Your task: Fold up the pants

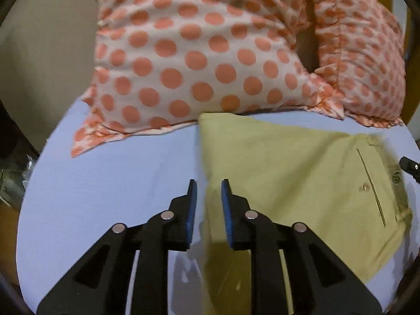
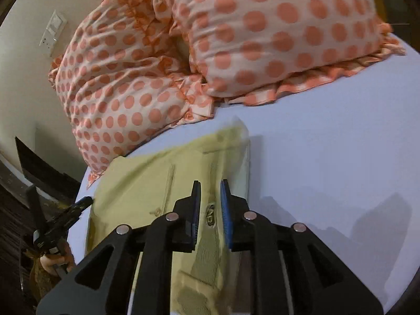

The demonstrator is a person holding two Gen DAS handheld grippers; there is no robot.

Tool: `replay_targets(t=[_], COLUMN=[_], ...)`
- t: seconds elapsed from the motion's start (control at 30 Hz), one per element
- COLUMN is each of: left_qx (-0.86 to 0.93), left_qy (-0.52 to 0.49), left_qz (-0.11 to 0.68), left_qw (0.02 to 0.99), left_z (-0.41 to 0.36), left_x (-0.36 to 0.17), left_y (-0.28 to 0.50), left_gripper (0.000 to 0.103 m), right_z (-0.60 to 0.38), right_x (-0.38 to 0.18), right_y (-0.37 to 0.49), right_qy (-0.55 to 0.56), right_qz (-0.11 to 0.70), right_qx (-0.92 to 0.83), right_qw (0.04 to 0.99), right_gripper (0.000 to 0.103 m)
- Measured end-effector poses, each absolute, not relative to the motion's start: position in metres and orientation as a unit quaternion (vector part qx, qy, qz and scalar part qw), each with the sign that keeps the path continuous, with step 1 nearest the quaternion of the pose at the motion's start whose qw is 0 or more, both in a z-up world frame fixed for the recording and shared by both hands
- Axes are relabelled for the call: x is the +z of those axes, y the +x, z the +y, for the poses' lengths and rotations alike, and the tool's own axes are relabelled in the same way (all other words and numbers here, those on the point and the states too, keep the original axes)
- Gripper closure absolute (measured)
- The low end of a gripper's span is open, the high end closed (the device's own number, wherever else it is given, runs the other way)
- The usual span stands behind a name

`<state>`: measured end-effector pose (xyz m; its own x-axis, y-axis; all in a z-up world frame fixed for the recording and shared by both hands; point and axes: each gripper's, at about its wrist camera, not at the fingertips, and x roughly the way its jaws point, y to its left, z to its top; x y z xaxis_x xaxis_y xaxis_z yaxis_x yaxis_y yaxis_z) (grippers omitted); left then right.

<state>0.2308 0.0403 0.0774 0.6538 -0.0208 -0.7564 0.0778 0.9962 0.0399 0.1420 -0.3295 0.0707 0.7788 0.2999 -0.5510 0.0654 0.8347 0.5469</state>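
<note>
— Where are the pants lying?

— On the bed, flat on the pale blue sheet, folded into a yellowish block. Their far edge lies just beside the two spotted pillows at the head edge of the bed, and the near end runs down toward the bed's near edge. The back pocket with its button faces up.

— And the left tongs?

— Parted, with nothing between the blue pads. They hang over the left fold edge of the pants, one finger above bare sheet, the other above cloth. I cannot tell whether they touch it.

— The right tongs?

— Also parted, a gap showing between the fingers. They sit over the waistband end, where the label shows inside the open waist. No cloth is pinched between them. From that side you can see the left tongs at the bed's left edge, and a wall switch plate beyond the pillows.
</note>
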Motion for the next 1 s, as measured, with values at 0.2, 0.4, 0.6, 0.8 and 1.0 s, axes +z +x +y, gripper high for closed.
replay_targets(t=[0.2, 0.4, 0.6, 0.8, 1.0], left_qx=[-0.171, -0.162, -0.126, -0.086, -0.053], left_qy=[-0.044, -0.024, -0.007, 0.016, 0.041], left_qz=[0.405, 0.464, 0.429, 0.436, 0.445], left_qw=[0.897, 0.871, 0.894, 0.896, 0.893], left_z=[0.039, 0.013, 0.017, 0.020, 0.015], left_x=[0.088, 0.041, 0.066, 0.050, 0.030], left_y=[0.176, 0.181, 0.108, 0.049, 0.047], left_gripper=[0.047, 0.053, 0.011, 0.006, 0.006], right_z=[-0.299, -0.275, -0.239, -0.199, -0.178], right_x=[0.067, 0.043, 0.072, 0.036, 0.019], right_y=[0.118, 0.140, 0.051, 0.016, 0.023], right_qy=[0.291, 0.287, 0.164, 0.122, 0.099], right_qz=[0.322, 0.385, 0.320, 0.355, 0.371], right_qx=[0.172, 0.145, 0.021, 0.003, -0.032], right_qw=[0.885, 0.865, 0.933, 0.927, 0.923], right_gripper=[0.030, 0.021, 0.001, 0.001, 0.001])
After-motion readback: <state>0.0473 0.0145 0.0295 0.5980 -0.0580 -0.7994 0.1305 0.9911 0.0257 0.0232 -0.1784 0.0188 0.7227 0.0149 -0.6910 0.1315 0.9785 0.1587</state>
